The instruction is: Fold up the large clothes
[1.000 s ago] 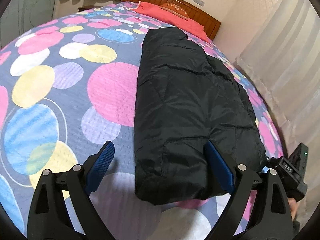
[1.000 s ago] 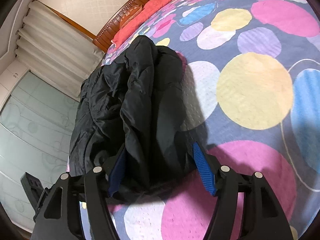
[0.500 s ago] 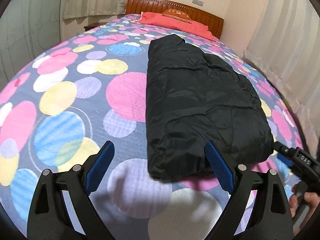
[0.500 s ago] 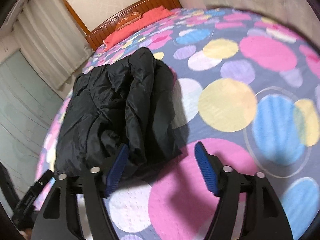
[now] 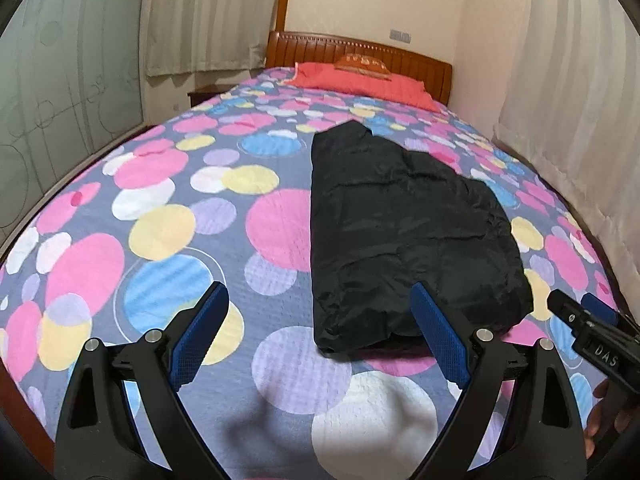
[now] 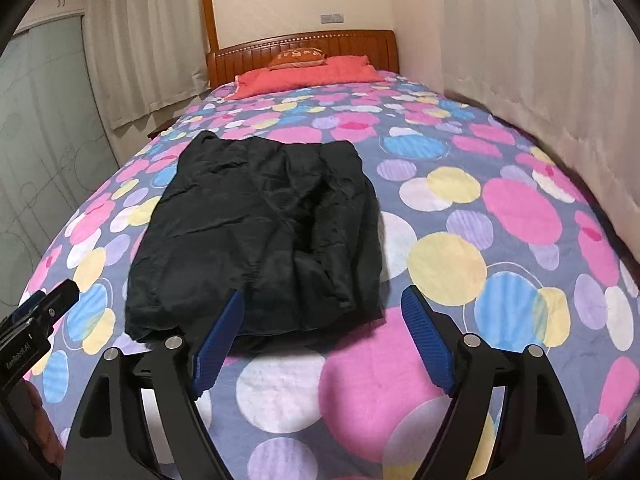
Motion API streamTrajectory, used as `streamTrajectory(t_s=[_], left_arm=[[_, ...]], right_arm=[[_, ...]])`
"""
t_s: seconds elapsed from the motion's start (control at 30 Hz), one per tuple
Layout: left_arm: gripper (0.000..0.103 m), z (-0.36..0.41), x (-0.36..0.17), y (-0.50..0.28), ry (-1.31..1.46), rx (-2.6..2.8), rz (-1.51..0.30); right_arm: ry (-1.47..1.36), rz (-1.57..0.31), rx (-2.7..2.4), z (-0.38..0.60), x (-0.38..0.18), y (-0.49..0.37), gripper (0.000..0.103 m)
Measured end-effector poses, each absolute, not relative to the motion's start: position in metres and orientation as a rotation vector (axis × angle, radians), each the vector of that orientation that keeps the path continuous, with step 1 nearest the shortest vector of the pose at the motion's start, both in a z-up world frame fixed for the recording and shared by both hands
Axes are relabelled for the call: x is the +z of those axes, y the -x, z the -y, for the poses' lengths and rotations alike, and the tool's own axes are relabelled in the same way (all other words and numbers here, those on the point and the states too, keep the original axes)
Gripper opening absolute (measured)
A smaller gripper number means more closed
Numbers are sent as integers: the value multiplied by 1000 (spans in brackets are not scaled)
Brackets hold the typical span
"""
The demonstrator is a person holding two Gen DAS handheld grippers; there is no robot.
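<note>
A black padded jacket [image 5: 404, 232] lies folded lengthwise on the bed with the coloured-circle bedspread [image 5: 160, 232]. In the right wrist view the jacket [image 6: 260, 232] shows a rumpled fold on its right half. My left gripper [image 5: 320, 316] is open, held above the bedspread short of the jacket's near-left corner, nothing between its fingers. My right gripper [image 6: 322, 320] hangs above the jacket's near-right edge; its jaws are opening and nothing is between them. Each gripper shows at the edge of the other's view: the right gripper [image 5: 596, 332], the left gripper [image 6: 36, 316].
A red pillow [image 5: 360, 84] and wooden headboard [image 5: 360, 52] stand at the far end. Curtains [image 5: 580, 100] hang along the right side of the bed, frosted glass panels [image 5: 60, 80] along the left. A hand [image 5: 604, 412] shows at the lower right.
Both grippers have risen and drawn back from the jacket, tilting up so the headboard and walls show. The right gripper let go of the jacket's edge and opened wider.
</note>
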State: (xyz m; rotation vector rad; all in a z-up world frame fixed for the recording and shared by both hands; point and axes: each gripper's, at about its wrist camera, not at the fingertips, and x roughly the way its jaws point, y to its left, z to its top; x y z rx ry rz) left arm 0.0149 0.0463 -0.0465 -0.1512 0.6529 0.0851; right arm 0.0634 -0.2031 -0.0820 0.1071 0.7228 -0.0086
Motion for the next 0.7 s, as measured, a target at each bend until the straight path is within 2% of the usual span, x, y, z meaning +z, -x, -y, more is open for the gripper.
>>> streamTrajectory(t_s=[0.7], left_arm=[[92, -39, -34, -4, 143, 85, -631]], right_arm=[[-87, -679, -16, 191, -68, -52, 80]])
